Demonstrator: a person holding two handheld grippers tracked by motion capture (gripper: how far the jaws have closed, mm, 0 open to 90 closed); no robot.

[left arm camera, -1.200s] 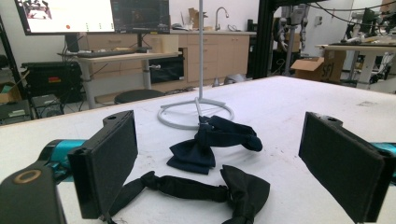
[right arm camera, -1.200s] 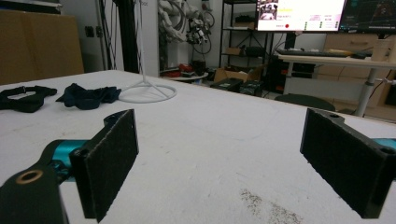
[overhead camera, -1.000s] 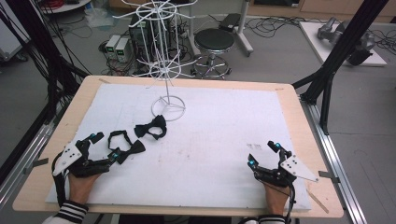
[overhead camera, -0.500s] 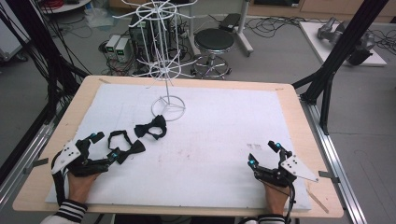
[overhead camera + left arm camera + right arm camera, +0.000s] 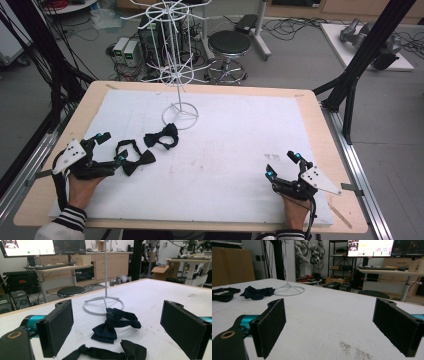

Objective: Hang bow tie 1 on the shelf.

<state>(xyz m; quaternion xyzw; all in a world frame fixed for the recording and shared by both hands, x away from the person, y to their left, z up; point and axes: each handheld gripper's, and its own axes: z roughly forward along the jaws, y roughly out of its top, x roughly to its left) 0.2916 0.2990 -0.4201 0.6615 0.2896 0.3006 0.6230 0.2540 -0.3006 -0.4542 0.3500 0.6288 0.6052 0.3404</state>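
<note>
Two dark bow ties with thin neck straps lie on the white table mat (image 5: 240, 135). The nearer bow tie (image 5: 134, 158) is black and sits just ahead of the left gripper (image 5: 111, 148), touching or nearly touching one jaw tip. The farther bow tie (image 5: 162, 137), dark navy, lies beyond it, near the round base of the white wire rack (image 5: 180, 116). The left gripper's jaws stand wide apart, empty. The right gripper (image 5: 283, 166), well apart from both ties, also rests with jaws spread and empty.

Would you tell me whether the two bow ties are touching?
Apart: the high view shows white mat between the near bow tie and the far bow tie.
</note>
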